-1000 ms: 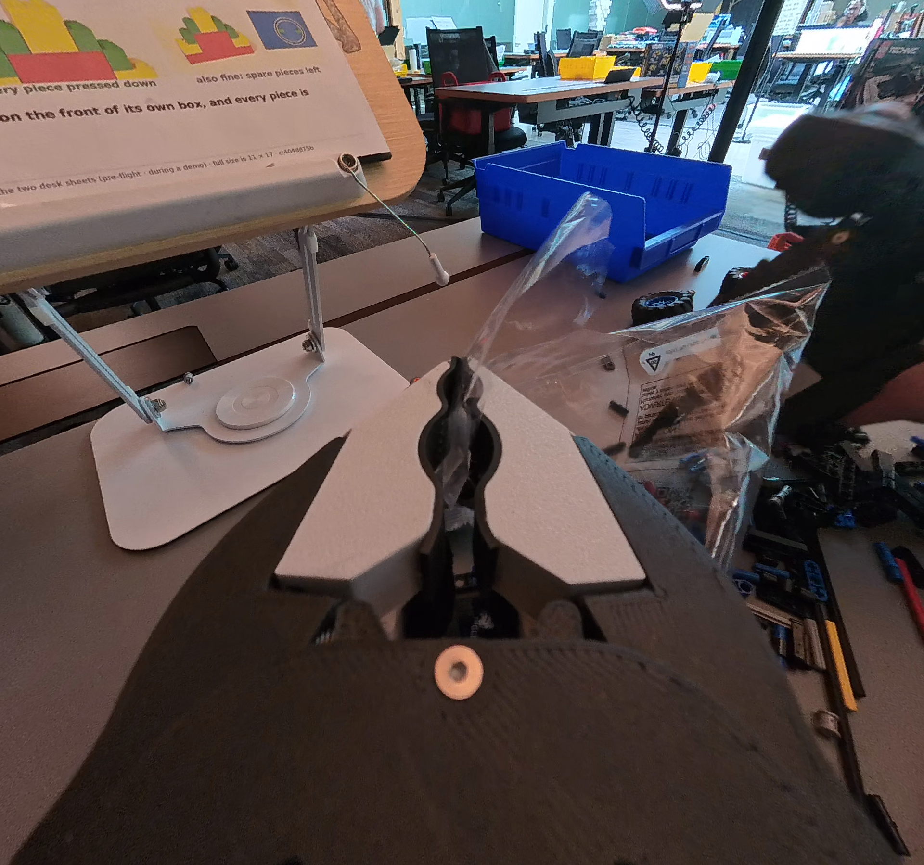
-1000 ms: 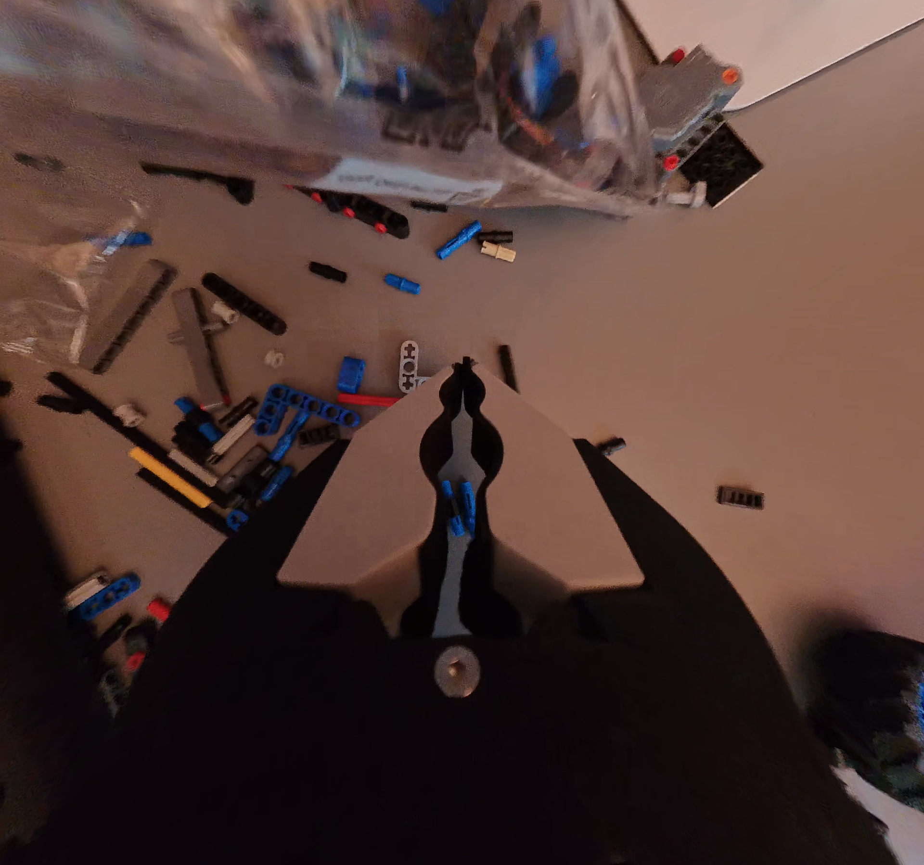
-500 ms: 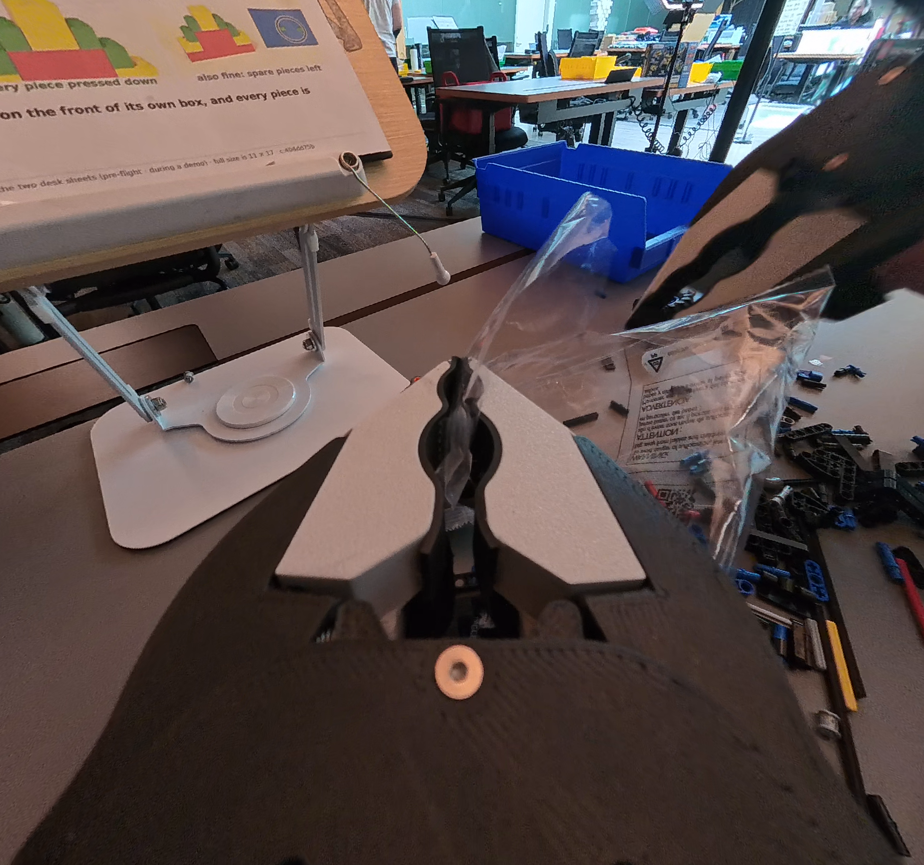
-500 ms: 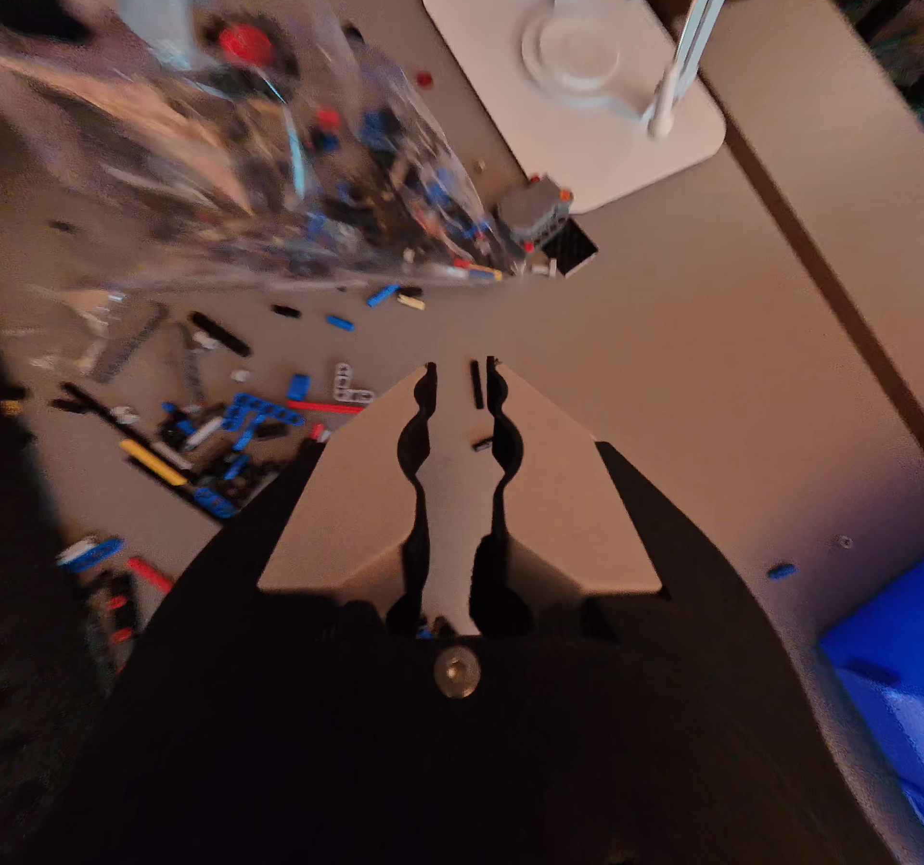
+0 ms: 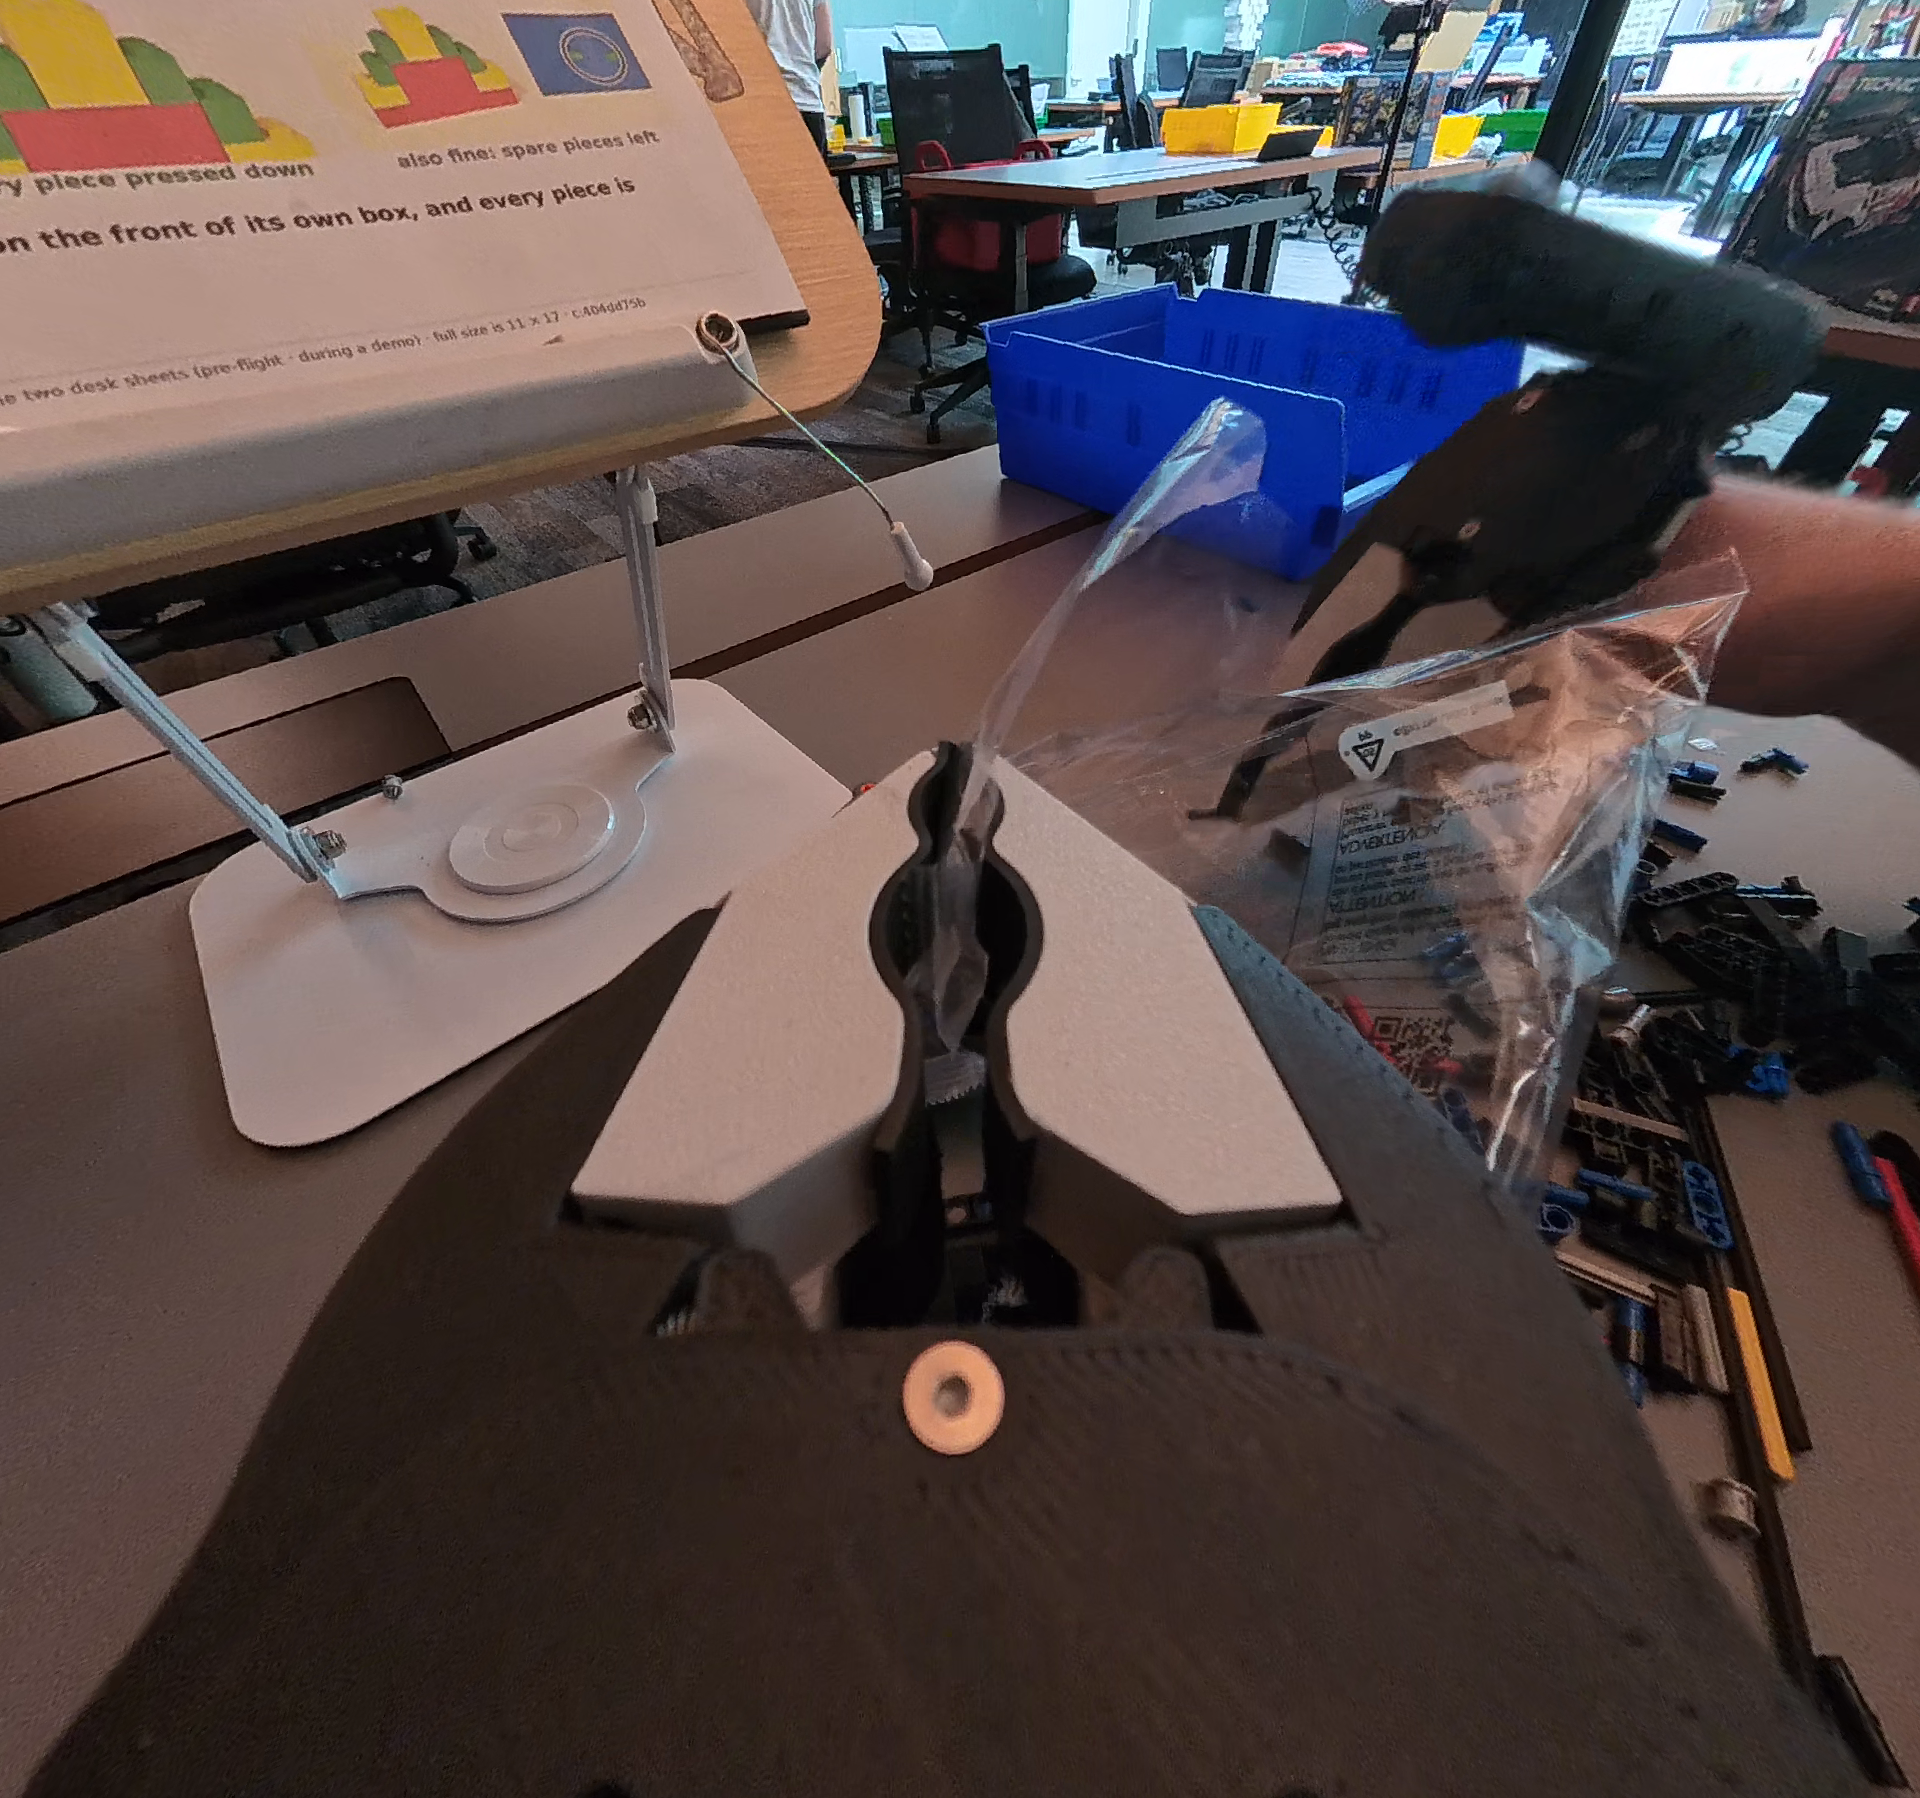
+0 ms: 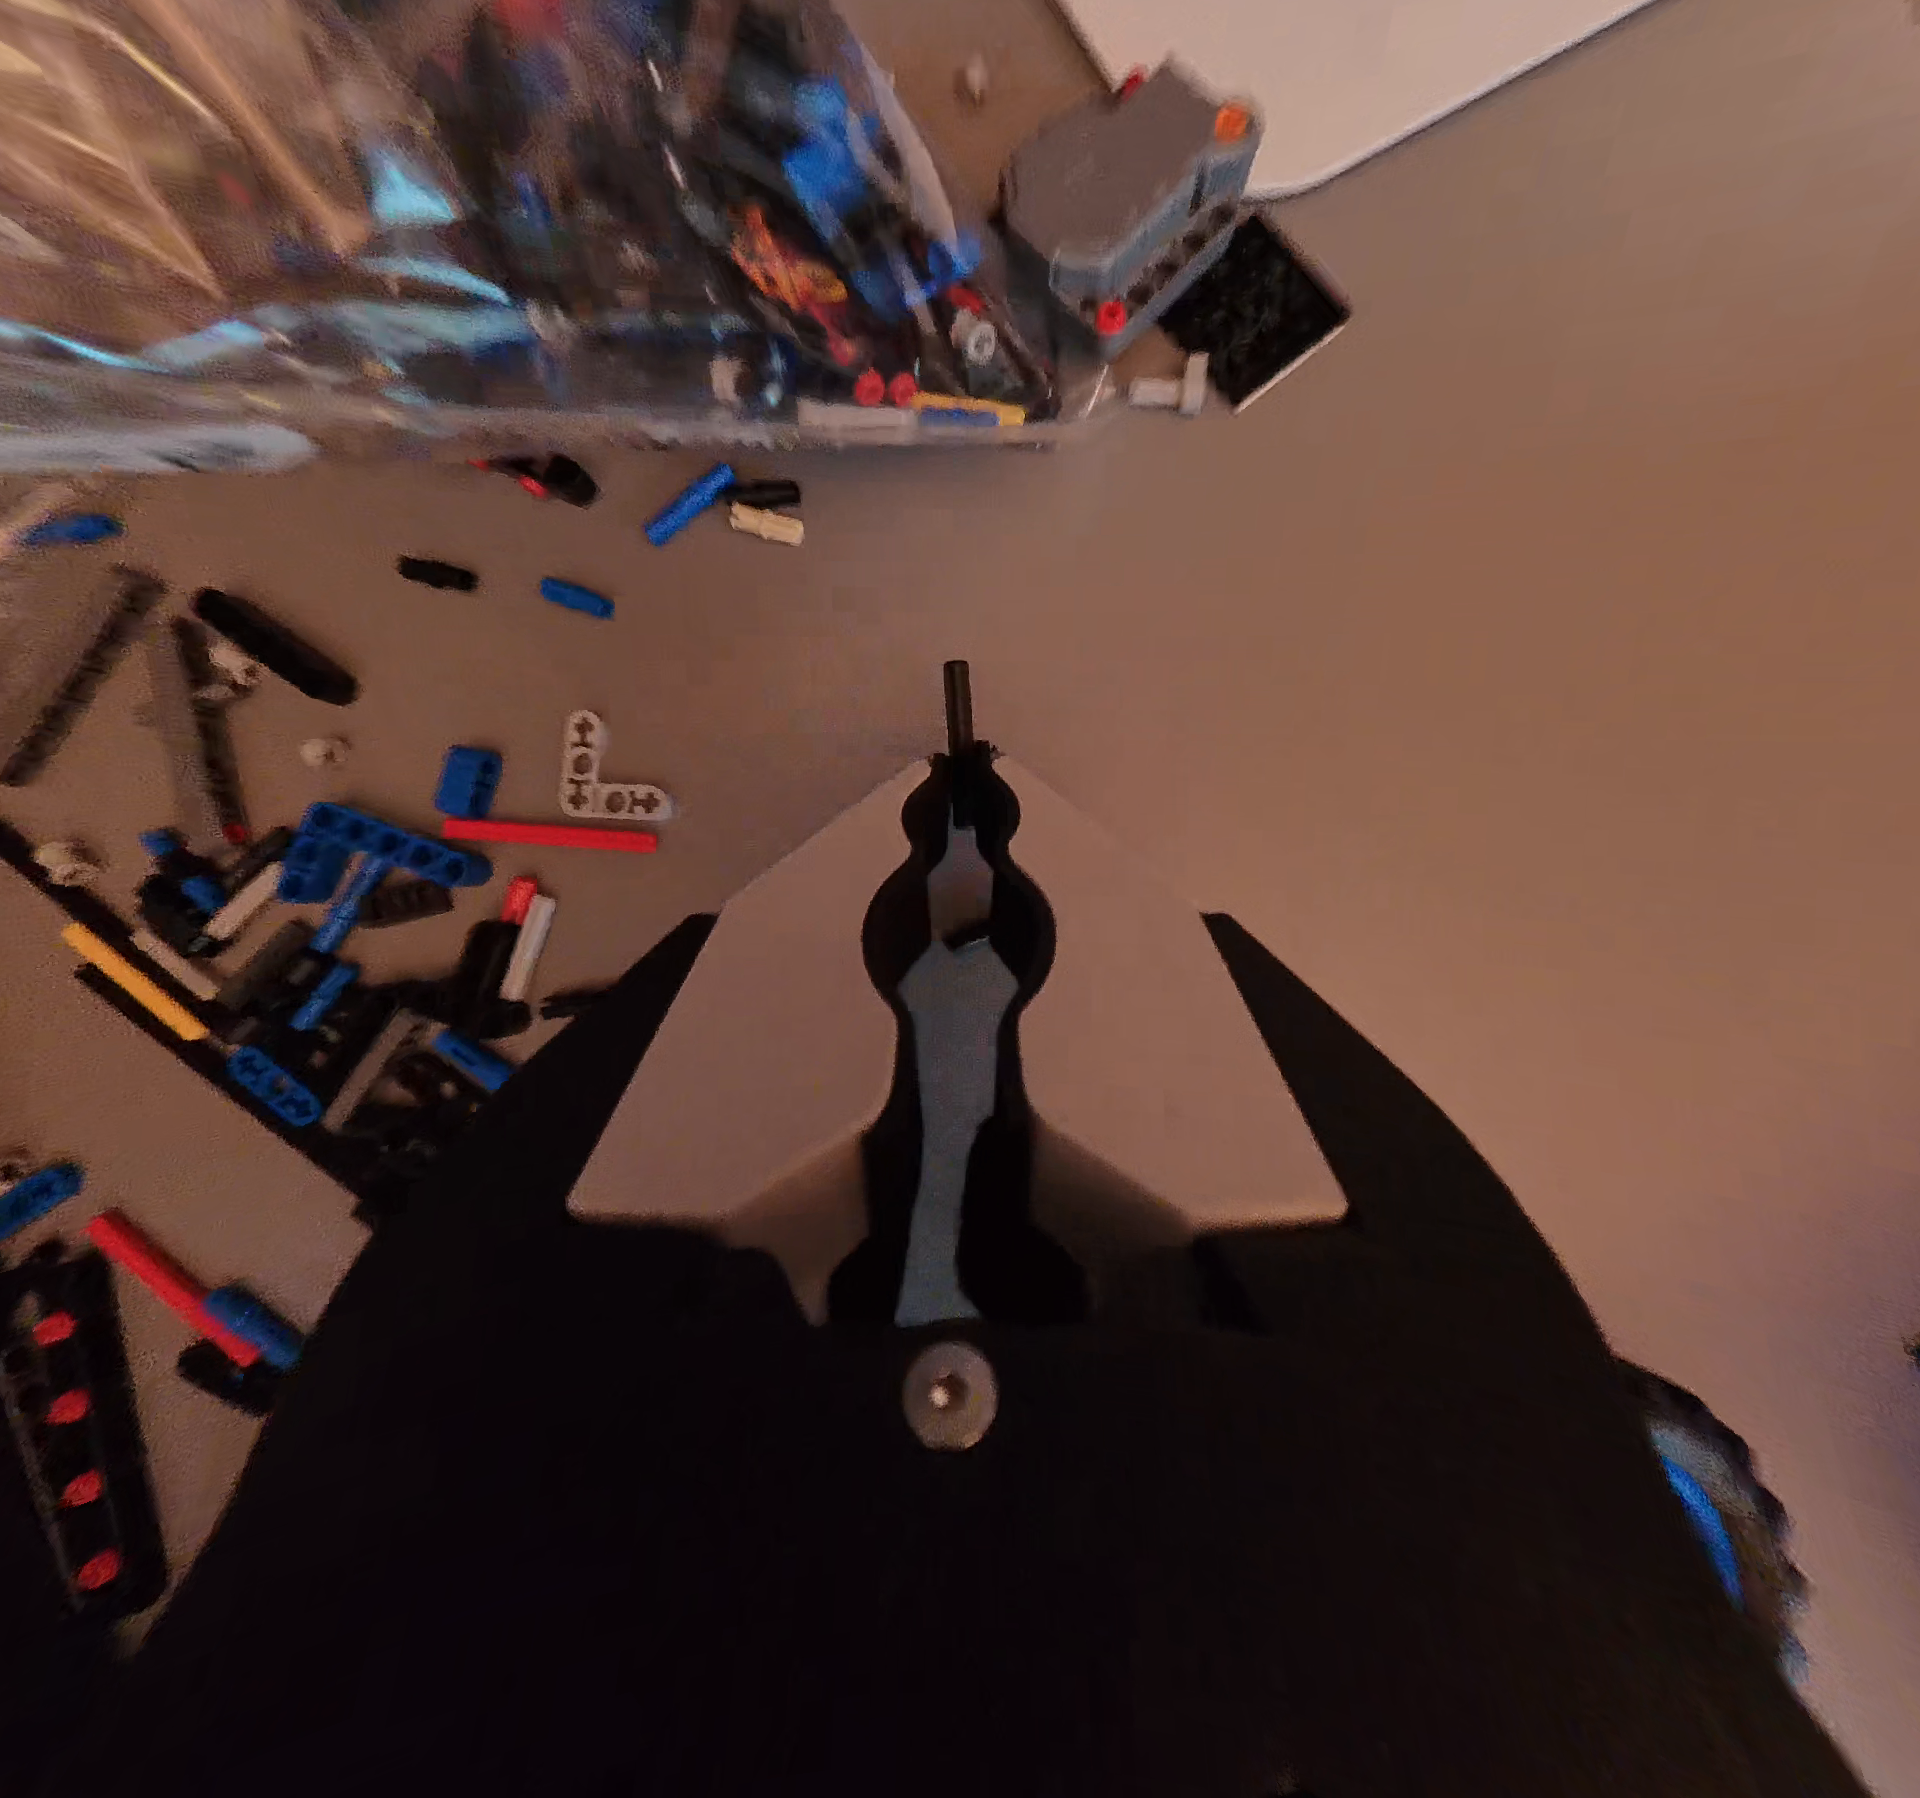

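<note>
My left gripper (image 5: 954,761) is shut on a corner of a clear plastic bag (image 5: 1455,813), which hangs to its right above the table. The bag bears a printed label and holds small black, blue and red building pieces. My right gripper (image 6: 961,761) is shut on a thin black pin (image 6: 956,704) that sticks out past its tips, low over the table. In the left wrist view the right gripper (image 5: 1236,782) points down behind the bag, held by a hand. The bag (image 6: 520,190) is blurred at the upper left of the right wrist view.
Loose black, blue, red and yellow pieces (image 6: 343,917) lie left of the right gripper, and also at the right of the left wrist view (image 5: 1714,1021). A grey motor block (image 6: 1132,179) sits by the bag. A document stand (image 5: 312,138) on a white base (image 5: 468,917) and a blue bin (image 5: 1226,418) stand behind. One gripper's finger ends stand about 20 centimeters off the other's. Between my right fingertips and the grey motor block (image 6: 1132,179) there is roughly 12 centimeters.
My right gripper was open half a second ago and higher up; it has come down and shut on the black pin. My left gripper has kept still with the bag.
</note>
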`<state>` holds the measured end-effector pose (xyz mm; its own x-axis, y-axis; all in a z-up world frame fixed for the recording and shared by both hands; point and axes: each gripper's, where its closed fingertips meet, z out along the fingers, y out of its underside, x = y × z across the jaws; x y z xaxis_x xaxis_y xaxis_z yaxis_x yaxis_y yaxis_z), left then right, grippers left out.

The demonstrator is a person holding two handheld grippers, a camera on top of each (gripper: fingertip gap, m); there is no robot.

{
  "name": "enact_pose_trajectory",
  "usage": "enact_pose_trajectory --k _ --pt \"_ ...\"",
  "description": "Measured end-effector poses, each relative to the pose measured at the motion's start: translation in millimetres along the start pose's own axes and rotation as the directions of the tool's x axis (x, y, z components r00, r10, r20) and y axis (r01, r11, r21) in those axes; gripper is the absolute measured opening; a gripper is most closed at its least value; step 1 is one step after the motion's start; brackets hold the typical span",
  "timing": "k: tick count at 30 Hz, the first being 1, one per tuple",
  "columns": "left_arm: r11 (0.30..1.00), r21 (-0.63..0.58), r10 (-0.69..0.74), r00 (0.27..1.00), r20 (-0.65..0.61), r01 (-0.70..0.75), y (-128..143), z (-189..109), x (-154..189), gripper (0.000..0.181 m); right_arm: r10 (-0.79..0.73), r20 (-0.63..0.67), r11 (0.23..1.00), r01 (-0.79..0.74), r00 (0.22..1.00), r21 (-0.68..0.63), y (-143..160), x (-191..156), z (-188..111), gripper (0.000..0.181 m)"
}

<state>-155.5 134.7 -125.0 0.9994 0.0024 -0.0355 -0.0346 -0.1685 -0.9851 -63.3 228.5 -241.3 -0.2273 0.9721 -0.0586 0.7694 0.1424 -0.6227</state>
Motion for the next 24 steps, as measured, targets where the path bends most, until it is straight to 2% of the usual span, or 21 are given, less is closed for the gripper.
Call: enact_pose_trajectory --k 4,7,9,11,14,17,19,21,24 --pt "1.000 0.000 0.001 1.000 0.000 -0.001 -0.1 0.0 0.2 0.000 -0.049 -0.095 0.979 0.067 0.994 0.193 -48.2 -9.0 -63.7 0.001" --pt "1.000 -0.002 0.003 1.000 -0.003 -0.003 0.3 1.0 0.9 0.000 -0.160 -0.079 0.902 0.179 0.984 0.392 -103.1 -51.2 -116.7 0.001" --pt "1.000 -0.003 0.004 1.000 -0.002 -0.004 0.6 1.0 0.9 0.000 -0.263 -0.041 0.865 0.255 0.964 0.432 -126.4 -87.2 -128.1 0.002" --pt "1.000 -0.003 0.002 1.000 0.001 -0.002 0.9 0.3 0.0 0.000 -0.328 -0.054 0.874 0.324 0.943 0.363 -133.1 -102.1 -115.0 0.003" --pt "1.000 -0.003 -0.003 1.000 0.007 0.003 1.7 -1.1 -1.9 0.000 -0.340 -0.093 0.895 0.352 0.936 0.274 -131.9 -96.4 -91.3 0.021" --pt "1.000 -0.002 -0.004 1.000 0.007 0.004 1.5 -1.4 -2.3 0.000 -0.269 -0.108 0.874 0.290 0.957 0.391 -137.0 -85.3 -107.1 0.020" --pt "1.000 -0.003 -0.002 1.000 0.004 0.002 1.1 -0.2 -1.4 0.000 -0.179 -0.146 0.856 0.227 0.973 0.464 -133.9 -60.5 -123.7 0.016" --pt "1.000 -0.005 0.002 1.000 0.001 -0.002 1.3 0.5 -0.3 0.000 -0.096 -0.186 0.893 0.167 0.978 0.417 -110.2 -23.9 -119.9 0.014" --pt "1.000 -0.005 0.003 1.000 0.002 -0.003 1.1 0.2 -0.3 0.000 0.024 -0.161 0.982 0.006 0.987 0.187 -44.4 18.6 -77.6 0.024"
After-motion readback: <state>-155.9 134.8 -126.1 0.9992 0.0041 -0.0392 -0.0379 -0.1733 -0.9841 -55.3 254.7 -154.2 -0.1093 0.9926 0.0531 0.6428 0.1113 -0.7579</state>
